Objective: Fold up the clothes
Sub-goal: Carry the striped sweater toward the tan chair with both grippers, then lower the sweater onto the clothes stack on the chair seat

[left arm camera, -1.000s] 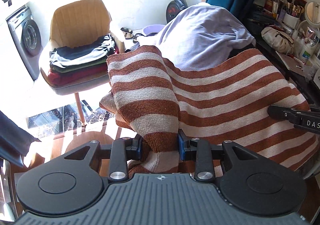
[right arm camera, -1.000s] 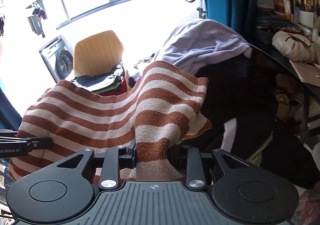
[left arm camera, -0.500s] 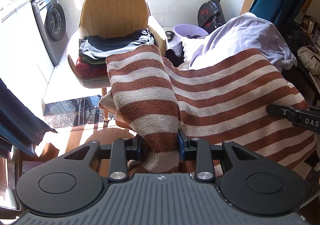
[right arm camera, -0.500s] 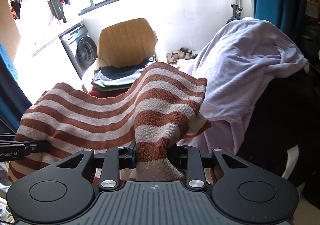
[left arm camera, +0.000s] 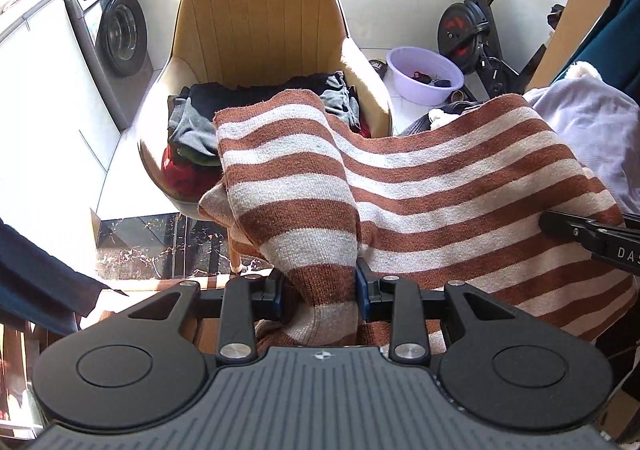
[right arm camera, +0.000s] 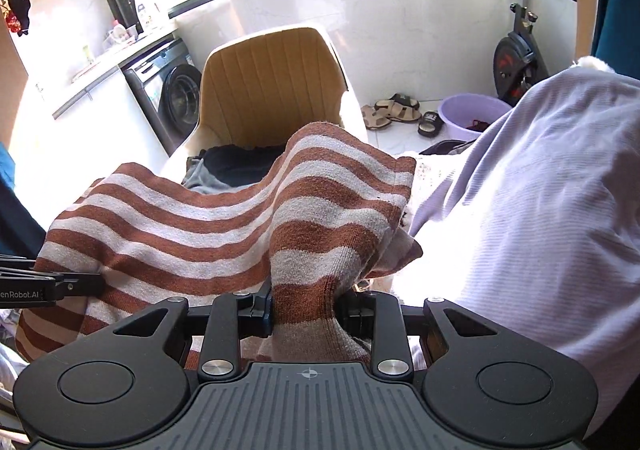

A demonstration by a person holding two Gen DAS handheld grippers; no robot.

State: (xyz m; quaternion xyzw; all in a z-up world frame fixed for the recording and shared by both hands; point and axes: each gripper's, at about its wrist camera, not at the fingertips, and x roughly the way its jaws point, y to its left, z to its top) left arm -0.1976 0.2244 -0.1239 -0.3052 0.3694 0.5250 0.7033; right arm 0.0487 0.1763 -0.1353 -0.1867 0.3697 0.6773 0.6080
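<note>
Two grippers under my control, my left gripper [left arm camera: 319, 288] clamped on one corner of the striped sweater [left arm camera: 440, 186], sweater stretched in the air before the chair [left arm camera: 260, 22] of folded clothes [left arm camera: 200, 118], my right gripper [right arm camera: 306, 310] pinching the other corner.

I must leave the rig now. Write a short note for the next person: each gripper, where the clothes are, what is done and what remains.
Left gripper: shut on one end of the striped sweater.
Right gripper: shut on the other end; the sweater hangs folded between the two.
The chair ahead holds a stack of folded clothes.
A lilac garment lies unfolded at the right.
Done: the stack on the chair; the sweater looks folded.
Left: probably lay the sweater on the stack, then fold the lilac garment.
</note>
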